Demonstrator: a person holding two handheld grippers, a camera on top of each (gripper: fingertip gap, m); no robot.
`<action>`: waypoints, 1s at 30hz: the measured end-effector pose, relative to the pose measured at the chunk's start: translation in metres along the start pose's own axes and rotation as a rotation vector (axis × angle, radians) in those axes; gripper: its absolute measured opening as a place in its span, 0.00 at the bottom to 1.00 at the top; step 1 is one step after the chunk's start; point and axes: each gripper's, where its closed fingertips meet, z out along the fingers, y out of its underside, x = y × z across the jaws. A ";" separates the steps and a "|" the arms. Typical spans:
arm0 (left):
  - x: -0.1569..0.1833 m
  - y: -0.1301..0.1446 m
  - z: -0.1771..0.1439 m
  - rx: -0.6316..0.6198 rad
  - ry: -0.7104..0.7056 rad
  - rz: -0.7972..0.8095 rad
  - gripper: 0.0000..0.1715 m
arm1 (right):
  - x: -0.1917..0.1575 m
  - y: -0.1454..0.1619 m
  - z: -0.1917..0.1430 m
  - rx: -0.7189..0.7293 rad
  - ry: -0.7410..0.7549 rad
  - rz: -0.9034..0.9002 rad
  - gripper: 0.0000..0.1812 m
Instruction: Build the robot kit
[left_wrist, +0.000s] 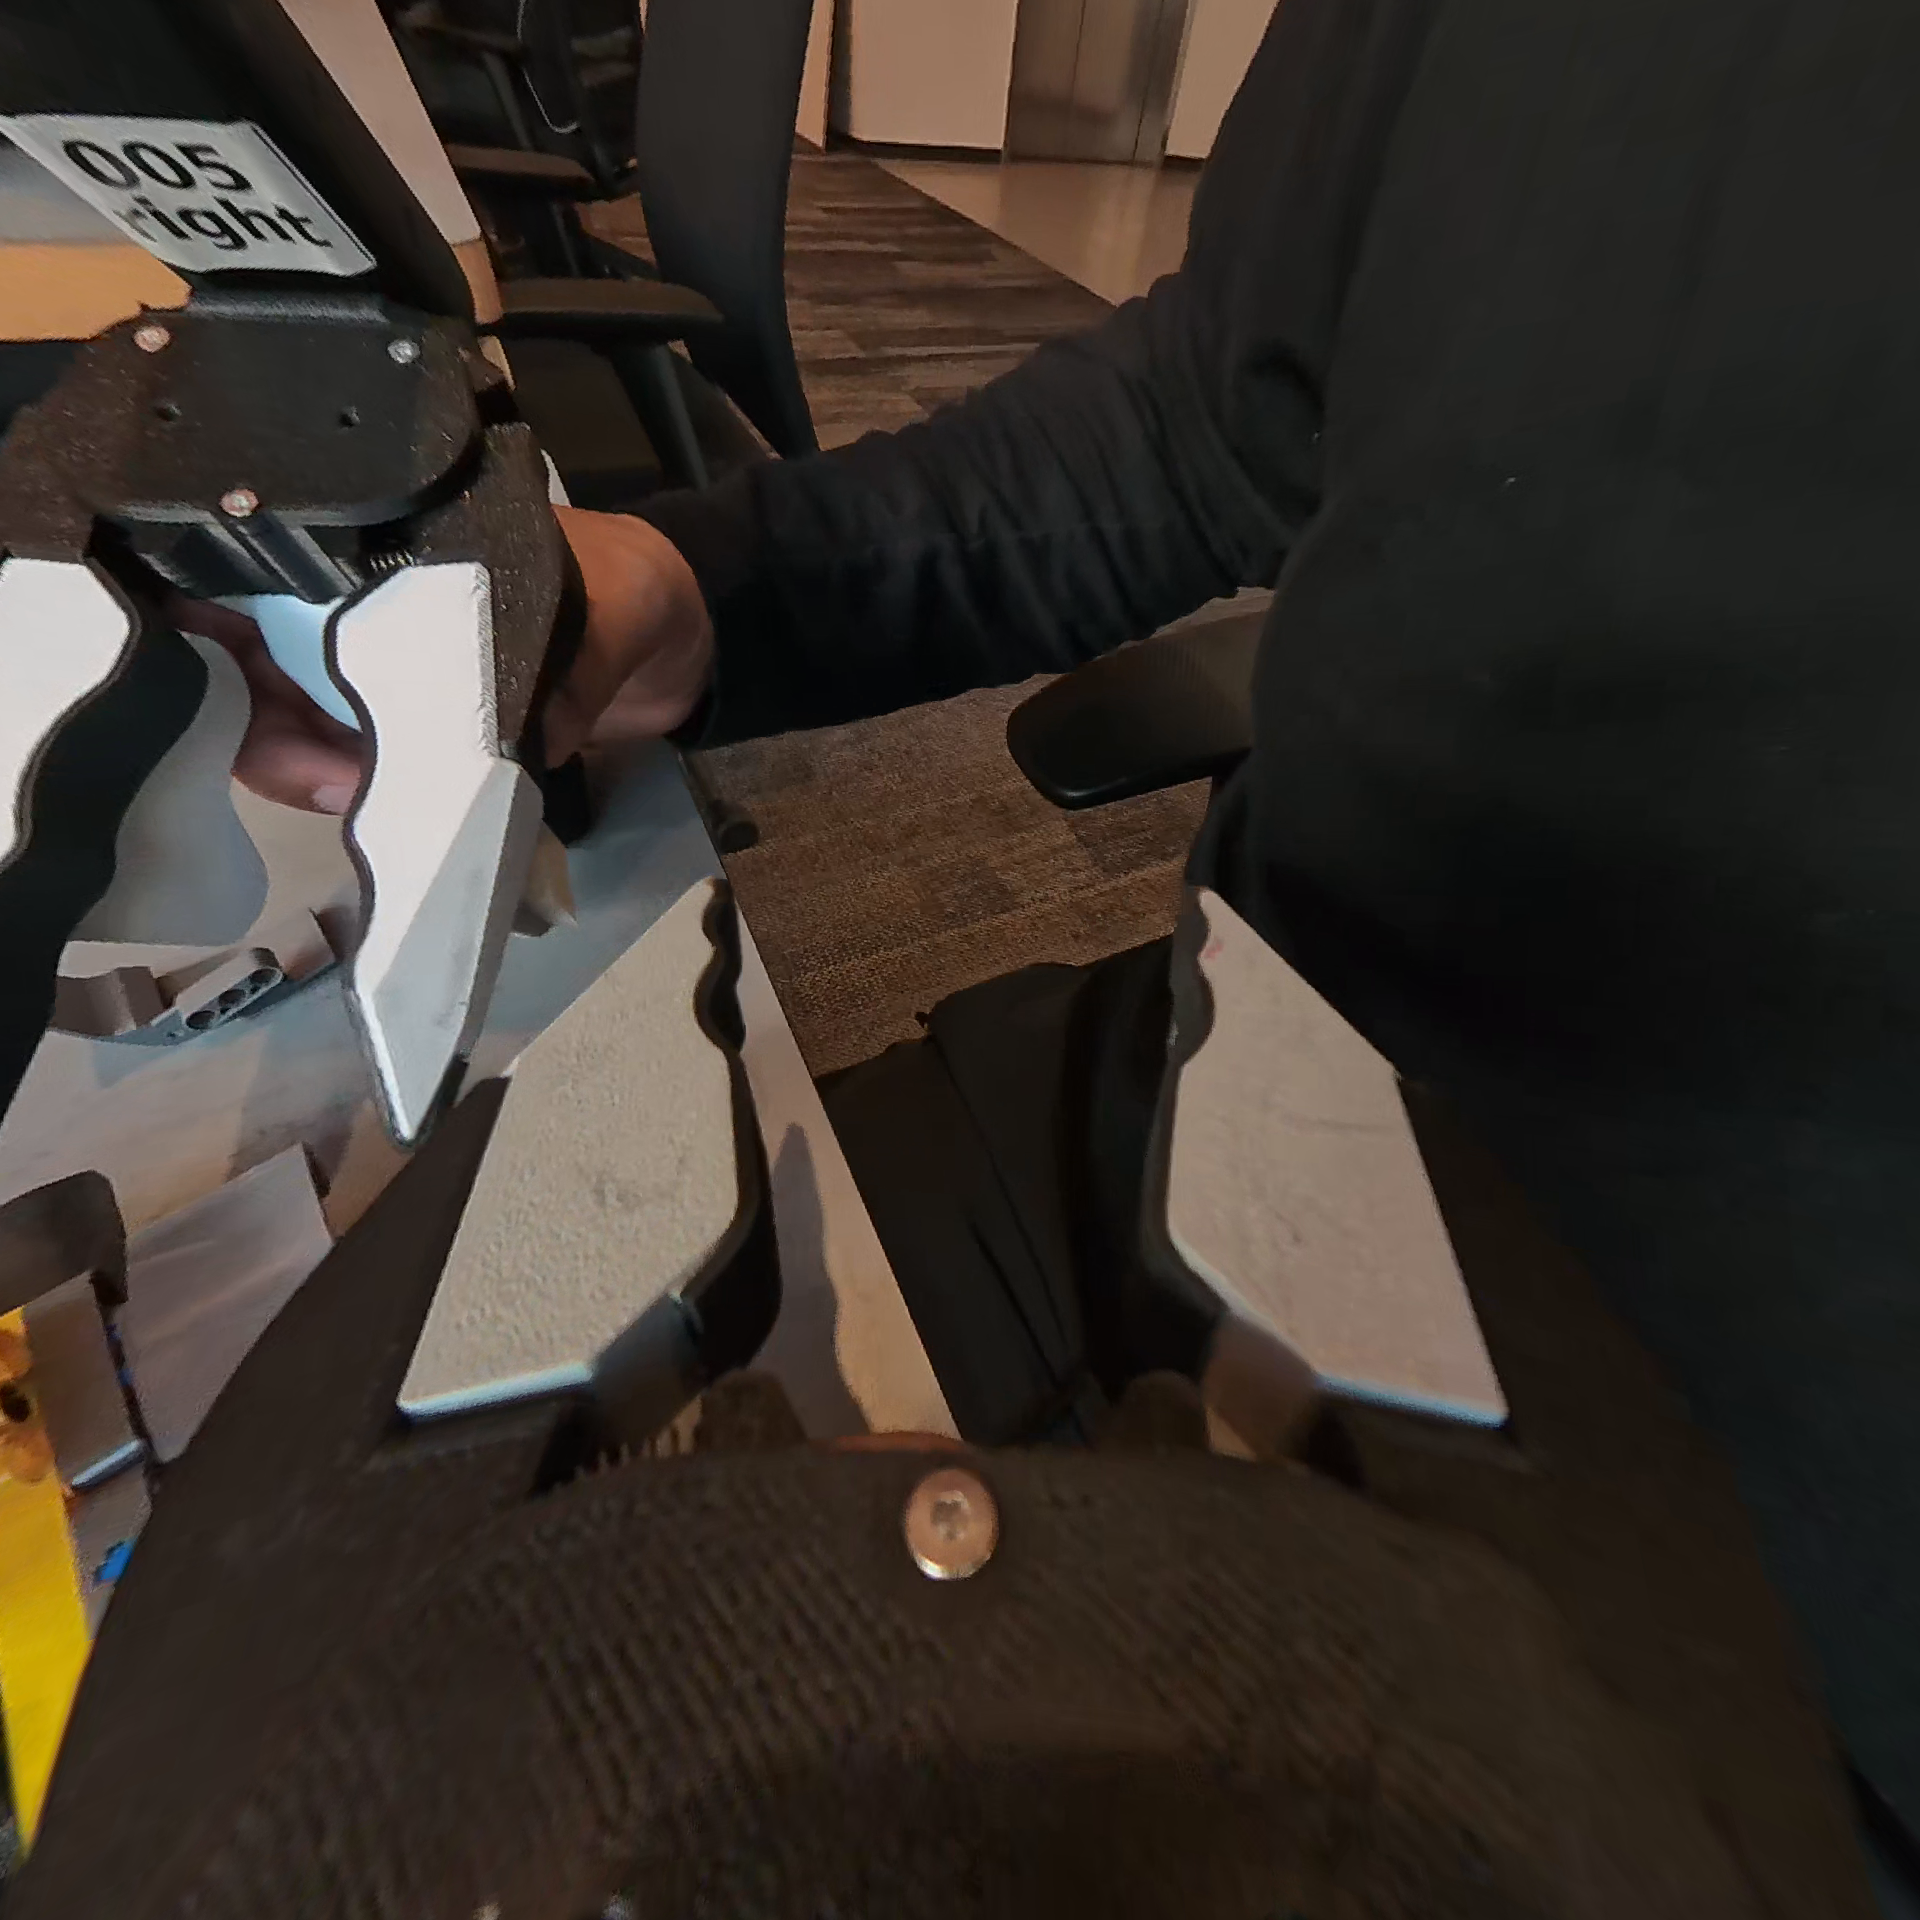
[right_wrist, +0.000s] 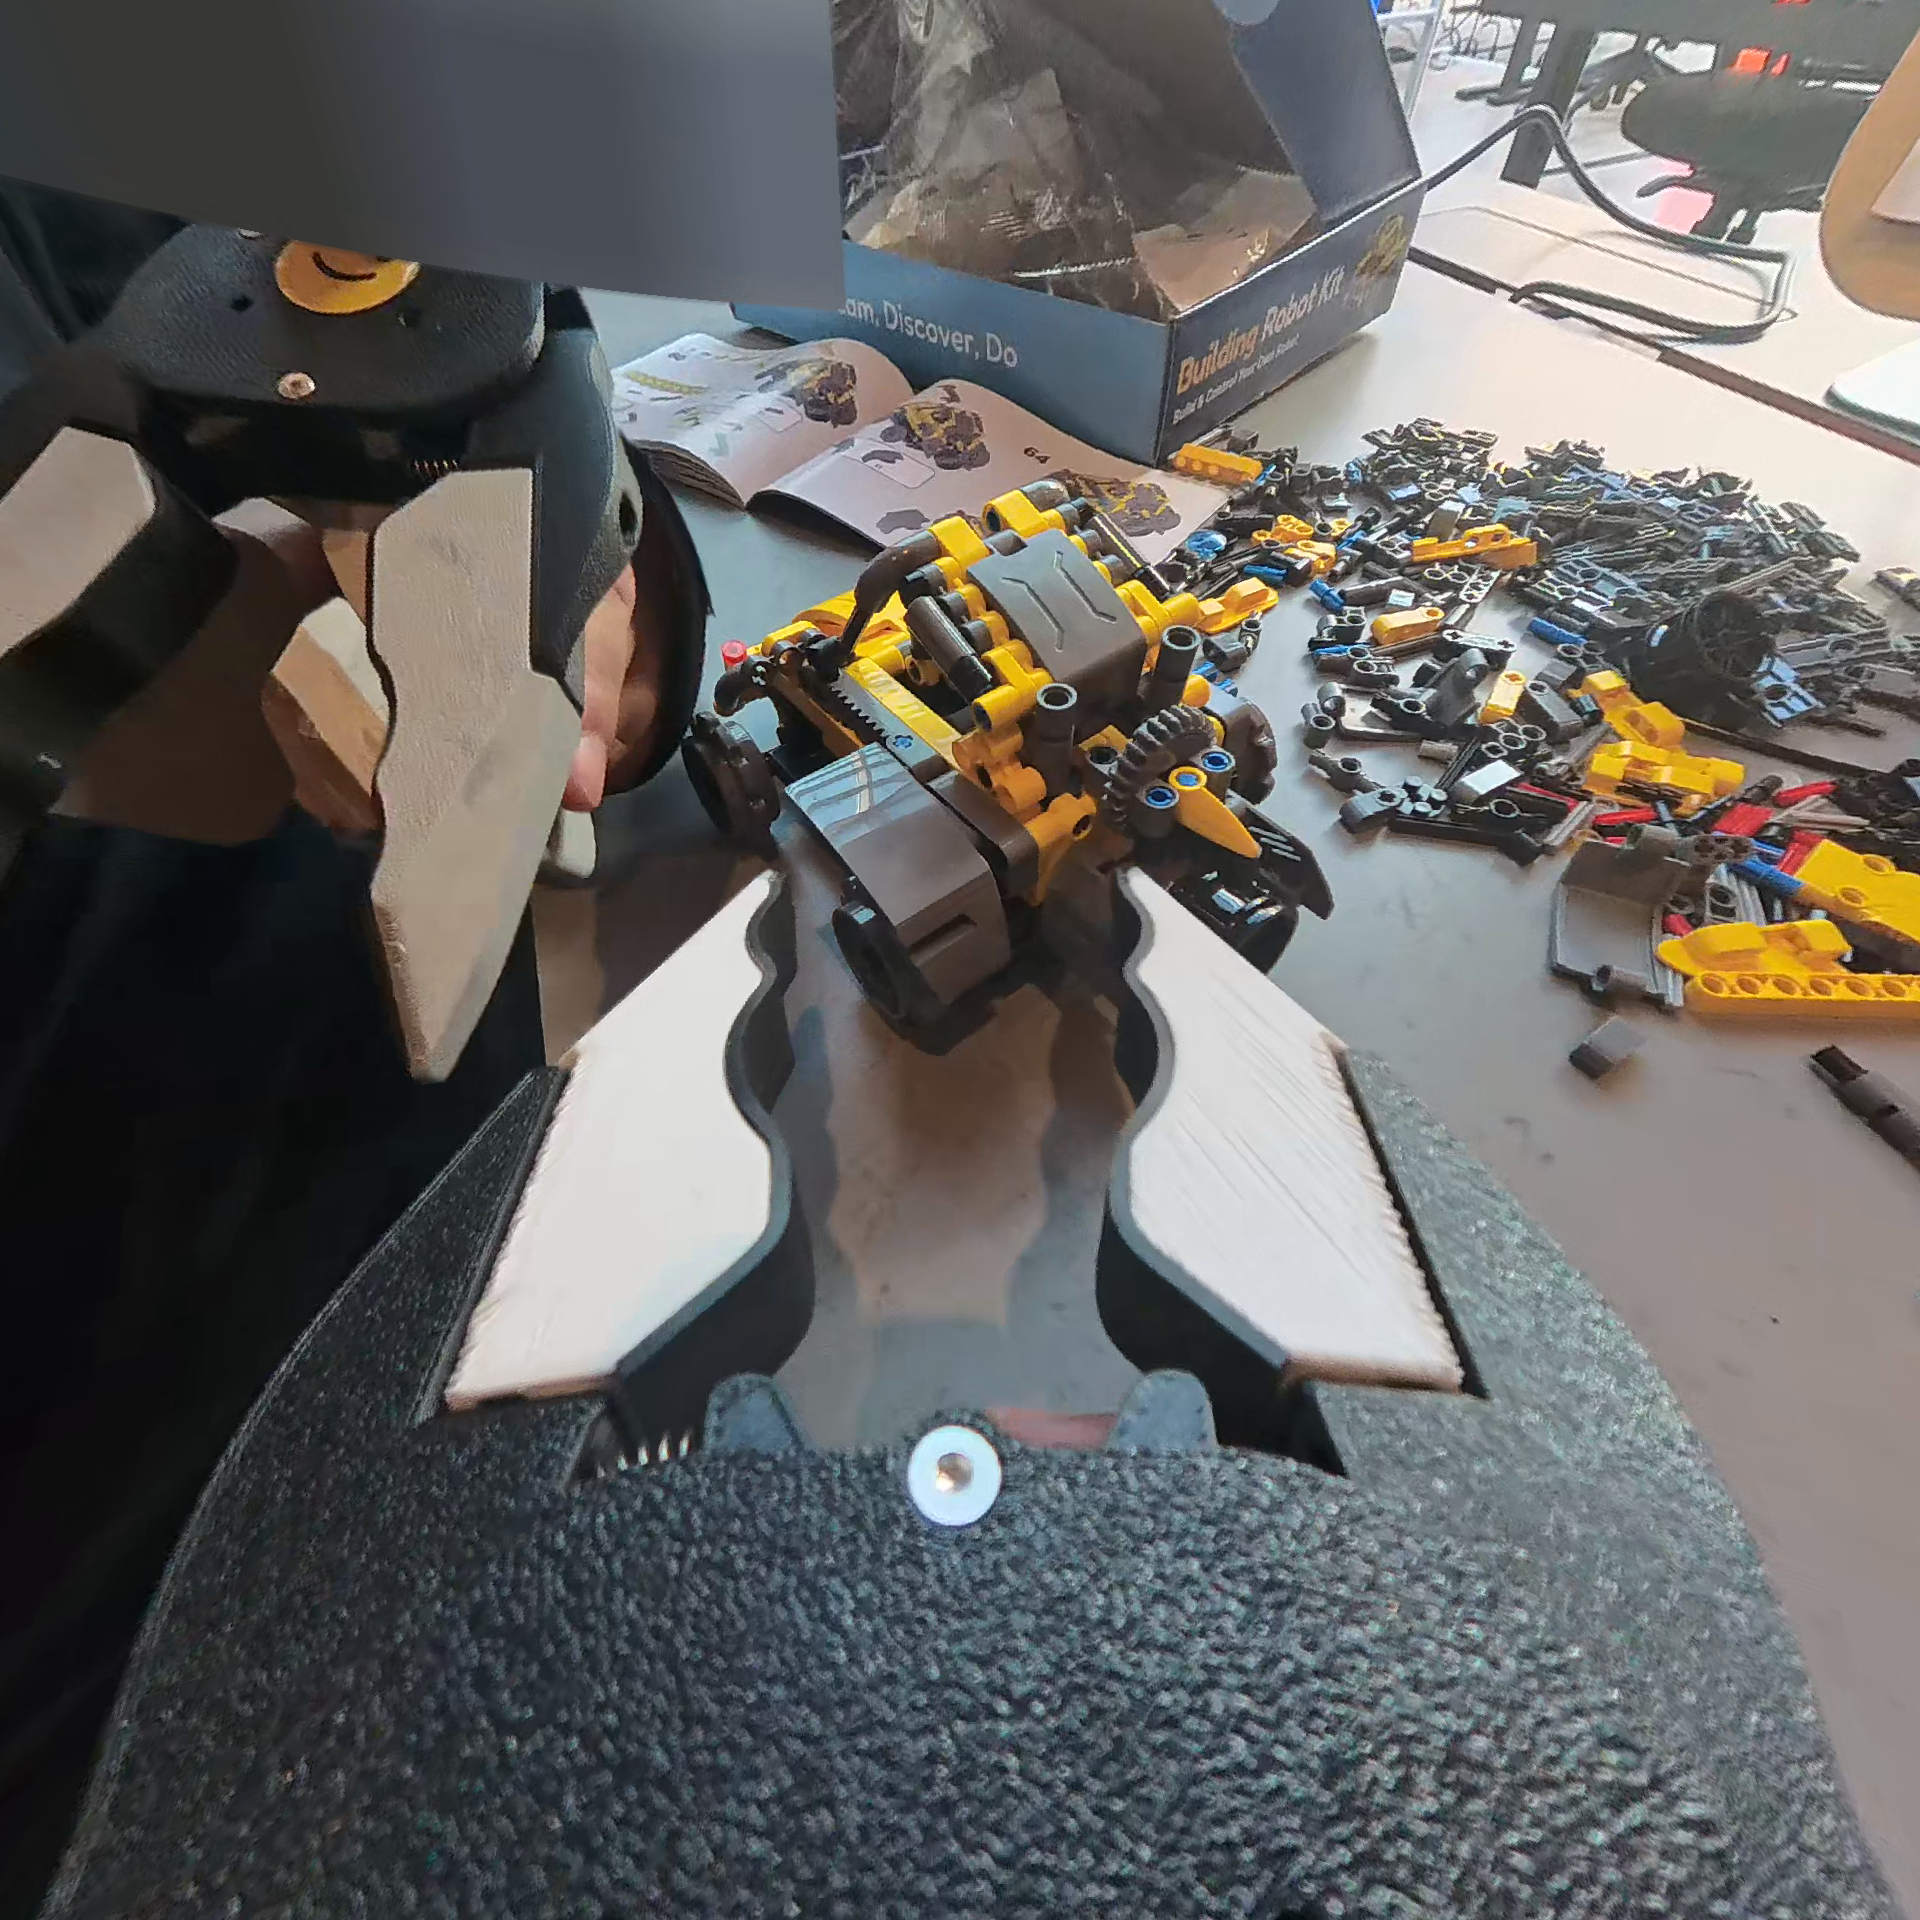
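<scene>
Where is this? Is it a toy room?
More likely an office or workshop. A half-built yellow model sits on a table beside loose parts, a kit box and an open booklet. Office chairs stand on carpet.

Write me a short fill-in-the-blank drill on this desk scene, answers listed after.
1. The right tool is open, and just beyond its tips stands a half-built toy ____.
2. The loose pile of parts lies to the ____ of the toy vehicle.
3. Behind the vehicle an instruction booklet lies ____.
4. The left tool is ____ and holds nothing.

Answers: vehicle; right; open; open
</scene>
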 end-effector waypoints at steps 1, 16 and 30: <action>0.001 0.001 0.001 -0.002 0.009 -0.005 0.47 | 0.000 -0.001 -0.001 0.006 -0.001 0.004 0.32; 0.006 0.011 0.008 -0.046 0.029 0.005 0.46 | -0.004 -0.001 -0.001 0.013 -0.049 0.021 0.32; 0.011 0.015 0.012 -0.064 0.045 0.008 0.45 | -0.005 -0.002 -0.002 0.018 -0.077 0.044 0.31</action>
